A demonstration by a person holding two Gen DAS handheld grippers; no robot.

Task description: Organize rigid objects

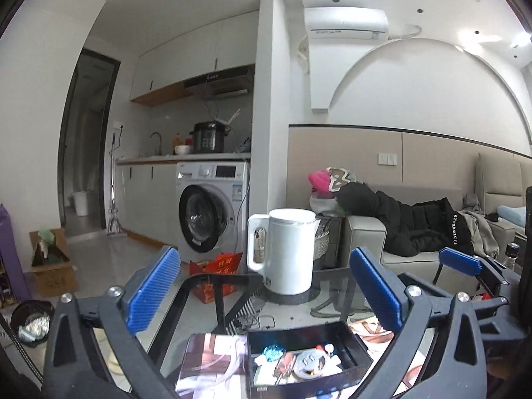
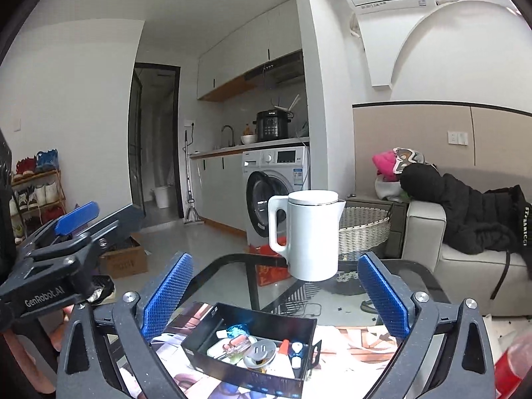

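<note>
A black open box [image 1: 335,335] [image 2: 259,324] sits on the glass table [image 1: 332,282] [image 2: 229,266], filled with several small items: a round white plug adapter [image 1: 311,362] [image 2: 261,352], a blue crinkly piece [image 1: 273,352] [image 2: 237,330], small tubes. A white electric kettle [image 1: 286,249] [image 2: 311,232] stands beyond it. My left gripper [image 1: 266,296] is open and empty, above the box's near side. My right gripper [image 2: 276,299] is open and empty, hovering over the box. The left gripper also shows in the right wrist view [image 2: 76,219].
A magazine [image 1: 212,359] [image 2: 352,339] lies under the box. A red bottle [image 2: 512,369] stands at the right edge. A wicker basket [image 2: 364,226], a grey sofa with a black coat [image 1: 415,229] [image 2: 465,212] and a washing machine [image 1: 212,206] stand beyond the table.
</note>
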